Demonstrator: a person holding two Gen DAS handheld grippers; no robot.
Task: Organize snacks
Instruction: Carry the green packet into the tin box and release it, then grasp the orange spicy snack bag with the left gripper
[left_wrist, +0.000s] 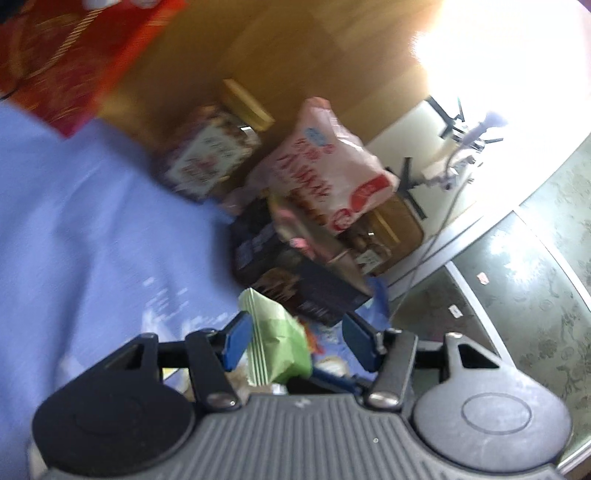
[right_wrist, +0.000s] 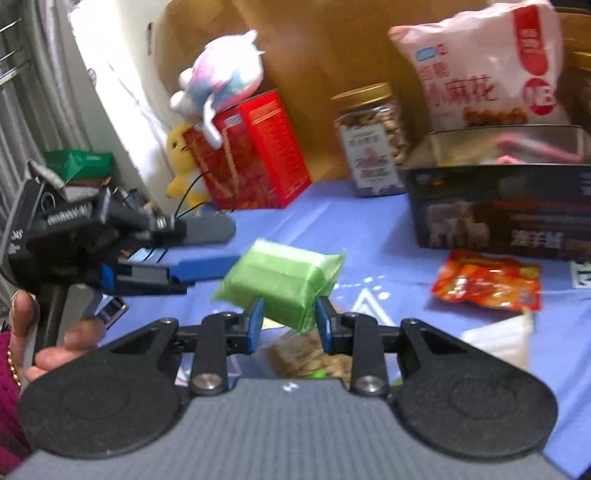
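Note:
A green snack packet (right_wrist: 282, 282) is held above the blue tablecloth (right_wrist: 369, 229). My right gripper (right_wrist: 289, 320) is shut on its near end. My left gripper (right_wrist: 225, 245) comes in from the left, its blue pad close to the packet's far end. In the left wrist view the packet (left_wrist: 275, 341) sits between the open fingers of my left gripper (left_wrist: 297, 341), against the left pad. A dark open box (right_wrist: 498, 206) holds a pink-white bag (right_wrist: 484, 66); both show in the left wrist view, box (left_wrist: 295, 273) and bag (left_wrist: 325, 170).
An orange snack packet (right_wrist: 487, 278) lies on the cloth before the box. A nut jar (right_wrist: 373, 140), a red box (right_wrist: 255, 151) with a plush toy (right_wrist: 221, 77) stand at the back. A white packet (right_wrist: 498, 339) and a brown snack (right_wrist: 306, 356) lie near me.

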